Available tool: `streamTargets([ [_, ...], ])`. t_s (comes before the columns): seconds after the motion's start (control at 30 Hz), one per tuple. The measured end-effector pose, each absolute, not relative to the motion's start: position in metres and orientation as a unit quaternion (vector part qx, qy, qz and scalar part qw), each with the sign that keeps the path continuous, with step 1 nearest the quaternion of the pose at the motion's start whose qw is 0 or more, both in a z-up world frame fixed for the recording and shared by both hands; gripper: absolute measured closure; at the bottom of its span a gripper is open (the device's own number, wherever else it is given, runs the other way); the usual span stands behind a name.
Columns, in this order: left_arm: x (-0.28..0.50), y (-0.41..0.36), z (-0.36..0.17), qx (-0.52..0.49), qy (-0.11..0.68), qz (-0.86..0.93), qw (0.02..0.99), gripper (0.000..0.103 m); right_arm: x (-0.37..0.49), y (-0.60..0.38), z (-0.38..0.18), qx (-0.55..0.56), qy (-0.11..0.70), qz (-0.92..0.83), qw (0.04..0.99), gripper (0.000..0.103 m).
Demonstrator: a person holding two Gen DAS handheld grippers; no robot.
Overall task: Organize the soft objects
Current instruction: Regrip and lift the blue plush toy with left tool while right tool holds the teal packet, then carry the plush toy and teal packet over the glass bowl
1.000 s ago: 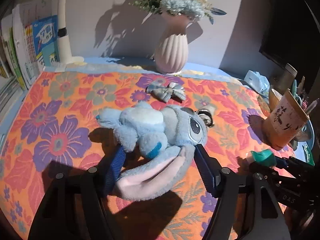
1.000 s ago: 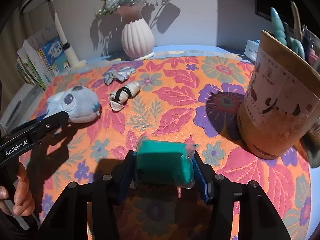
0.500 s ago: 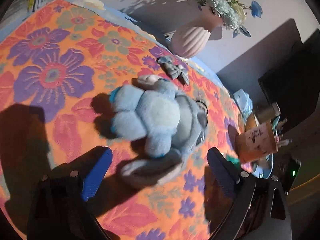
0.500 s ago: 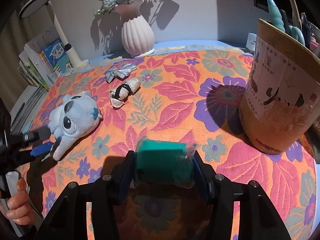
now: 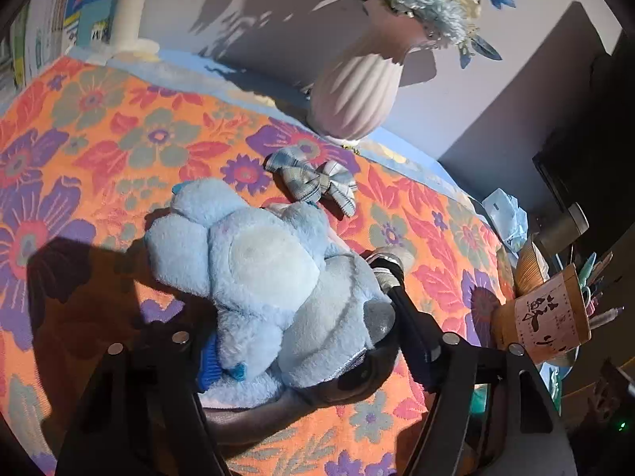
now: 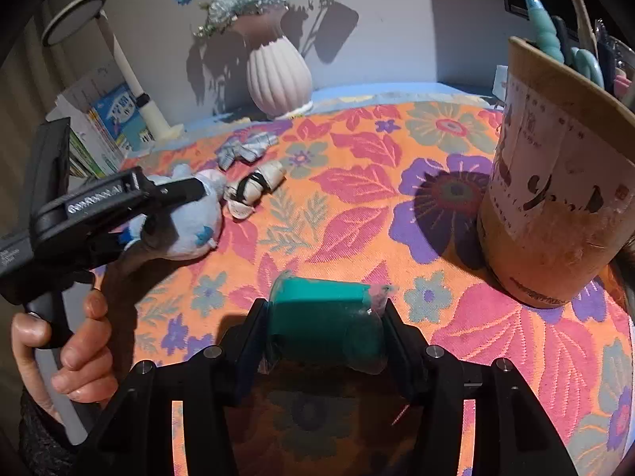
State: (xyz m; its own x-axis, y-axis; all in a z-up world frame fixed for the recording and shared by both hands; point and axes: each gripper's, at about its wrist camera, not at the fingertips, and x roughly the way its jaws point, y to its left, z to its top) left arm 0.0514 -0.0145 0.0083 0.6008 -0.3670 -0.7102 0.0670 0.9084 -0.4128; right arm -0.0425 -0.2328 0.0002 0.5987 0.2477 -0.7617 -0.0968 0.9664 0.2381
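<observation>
The blue plush toy [image 5: 274,277], lying near the pink vase [image 5: 357,91], is clamped by the just-closed left gripper [image 5: 305,357]. The teal sponge [image 6: 325,317] is held by the right gripper [image 6: 321,341]. Slippage is possible because the plush compresses.

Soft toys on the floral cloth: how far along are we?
Nothing looks put away yet. In hand: the left gripper has just closed around the blue plush toy; the right gripper holds the teal wrapped object. Left: the plaid bow and the small white-and-black item lie loose on the cloth.
</observation>
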Motion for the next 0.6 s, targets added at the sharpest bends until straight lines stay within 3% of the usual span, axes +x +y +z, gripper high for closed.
streamTargets([
  [0.6,-0.018,-0.068,0.111,-0.122,0.341,-0.21,0.908,0.037,-0.095,-0.249,0.094,0.044,0.347,0.053,0.935,0.05],
])
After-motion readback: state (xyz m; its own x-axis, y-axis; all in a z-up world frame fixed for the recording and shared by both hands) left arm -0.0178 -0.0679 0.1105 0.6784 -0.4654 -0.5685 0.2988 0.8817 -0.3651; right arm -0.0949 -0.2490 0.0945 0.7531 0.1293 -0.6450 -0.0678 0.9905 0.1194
